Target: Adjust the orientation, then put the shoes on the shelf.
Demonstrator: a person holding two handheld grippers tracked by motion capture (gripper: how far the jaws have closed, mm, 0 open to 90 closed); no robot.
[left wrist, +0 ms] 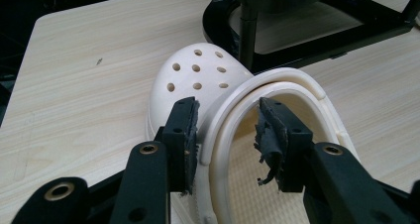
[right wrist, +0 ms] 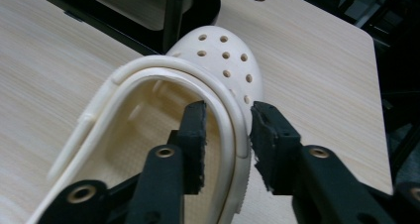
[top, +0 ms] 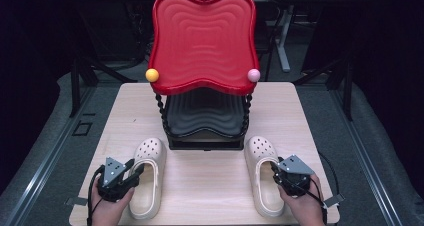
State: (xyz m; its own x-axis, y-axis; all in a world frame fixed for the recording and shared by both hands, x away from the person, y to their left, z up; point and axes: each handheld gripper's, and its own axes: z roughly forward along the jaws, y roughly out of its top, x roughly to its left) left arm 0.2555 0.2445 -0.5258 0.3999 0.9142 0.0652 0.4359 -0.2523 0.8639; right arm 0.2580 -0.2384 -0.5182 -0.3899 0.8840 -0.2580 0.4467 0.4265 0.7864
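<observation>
On the pale surface (top: pixel 210 186), before my two-tier red-and-black rack (top: pixel 204 41), lie two cream clogs. My left tool (left wrist: pixel 225 135) straddles the left clog's (top: pixel 147 176) outer wall, my right tool (right wrist: pixel 228 135) the right clog's (top: pixel 264 178) wall; both are spread, pads not yet pinching. Grasping is in hand; next, I judge, each must close firmly before lifting.

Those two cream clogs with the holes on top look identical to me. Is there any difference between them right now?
They differ by place and grip. The left cream perforated foam clog lies at the table's left, below the yellow ball; the right cream clog lies at the right, below the pink ball. The left gripper straddles its clog's left wall; the right gripper straddles its clog's right wall. Both clogs point toes toward the black rack base, straps swung forward.
</observation>
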